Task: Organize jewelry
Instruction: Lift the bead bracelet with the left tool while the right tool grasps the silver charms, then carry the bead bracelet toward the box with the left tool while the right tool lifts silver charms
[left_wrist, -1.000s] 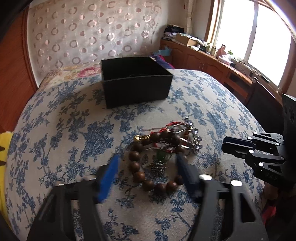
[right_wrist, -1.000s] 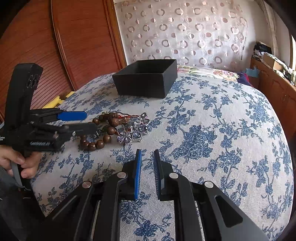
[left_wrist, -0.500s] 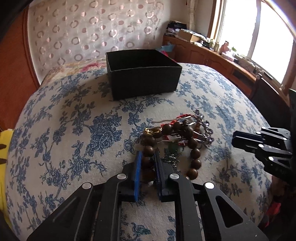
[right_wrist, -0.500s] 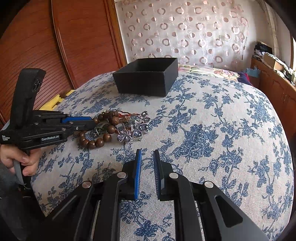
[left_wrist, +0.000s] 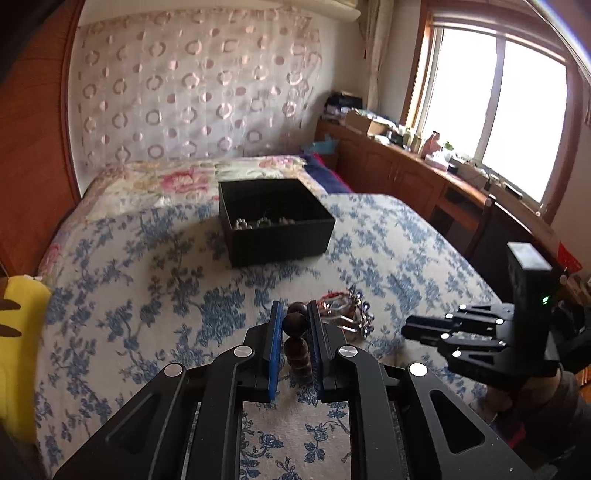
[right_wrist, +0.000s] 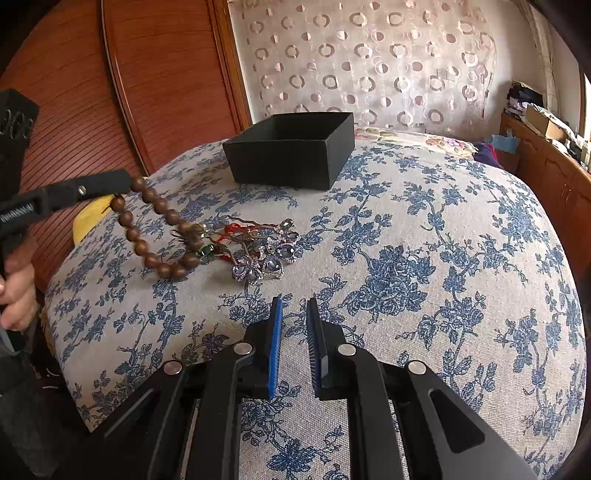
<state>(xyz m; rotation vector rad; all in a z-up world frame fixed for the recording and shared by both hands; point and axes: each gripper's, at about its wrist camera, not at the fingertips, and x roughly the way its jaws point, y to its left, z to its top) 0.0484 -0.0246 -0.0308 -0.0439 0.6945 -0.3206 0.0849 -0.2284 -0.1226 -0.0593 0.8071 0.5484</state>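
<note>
My left gripper (left_wrist: 294, 308) is shut on a brown wooden bead bracelet (left_wrist: 294, 325). In the right wrist view the left gripper (right_wrist: 123, 181) holds it up at the left, and the bracelet (right_wrist: 132, 233) hangs in a loop whose low end still touches the bedspread. Silver and purple flower pieces with a red-stringed item form a jewelry pile (right_wrist: 266, 254) (left_wrist: 347, 314) beside it. Beyond stands an open black box (left_wrist: 273, 236) (right_wrist: 284, 166) with pale beads (left_wrist: 262, 222) inside. My right gripper (right_wrist: 294, 302) (left_wrist: 421, 334) hovers near the pile, jaws almost together with nothing between.
All of this lies on a bed with a blue-flowered spread (right_wrist: 424, 240). A yellow object (left_wrist: 18, 350) sits at the bed's left edge. A wooden panel wall (right_wrist: 110, 92) is on the left, and a cluttered sideboard (left_wrist: 406, 173) and a dark chair (left_wrist: 491, 236) on the right.
My left gripper closed on the bead bracelet, then rose and drew it up off the pile. The right gripper has kept still.
</note>
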